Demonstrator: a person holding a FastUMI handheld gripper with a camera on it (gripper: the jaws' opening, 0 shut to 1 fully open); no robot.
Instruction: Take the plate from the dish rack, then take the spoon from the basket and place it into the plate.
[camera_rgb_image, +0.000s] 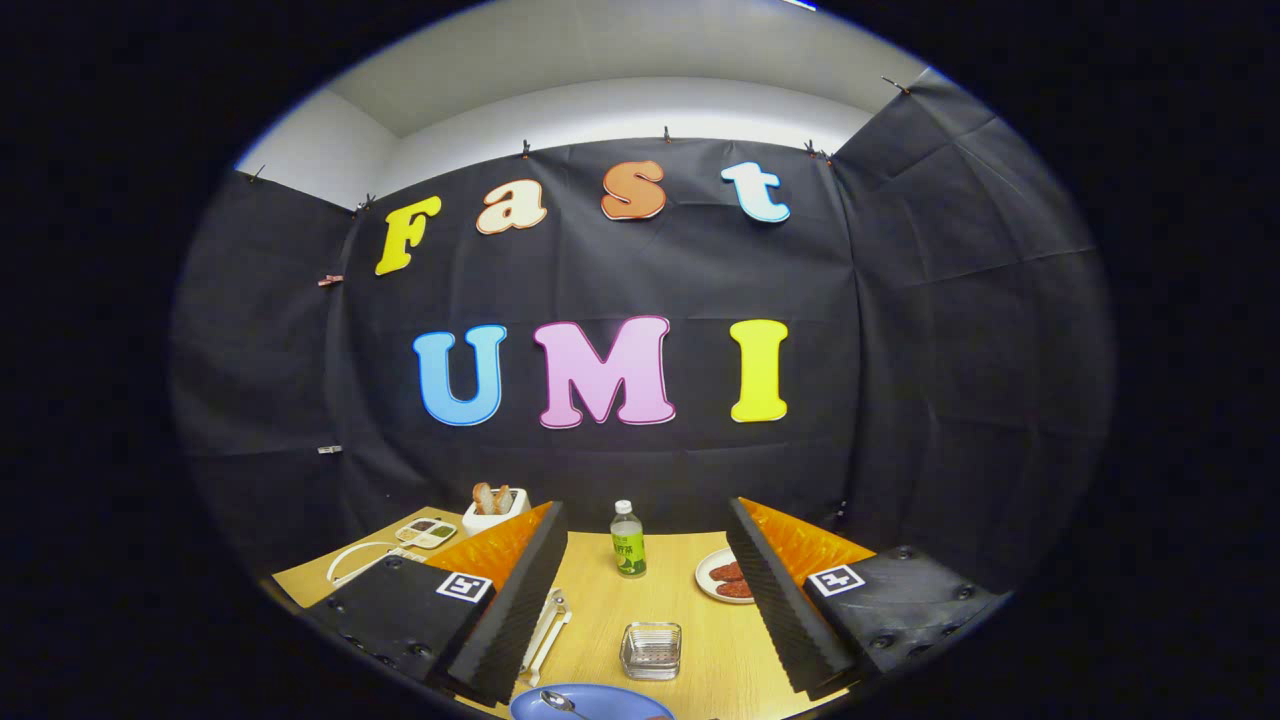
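Observation:
A blue plate (600, 703) lies flat on the wooden table (690, 610), low between my two fingers and close to me. A metal spoon (562, 703) rests in the plate, bowl end toward the left finger. My gripper (645, 585) stands open above the table, its black ribbed fingers (520, 600) spread wide with nothing between them. Part of a white wire rack (547, 632) shows beside the left finger, and another white wire piece (355, 560), hard to identify, lies beyond it on the left.
A clear glass square dish (651, 650) sits just ahead of the plate. A small green-label bottle (628, 540) stands farther back. A white plate with red food (725, 578) lies by the right finger. A white box with bread (495, 505) and a small tray (427, 532) sit at the far left.

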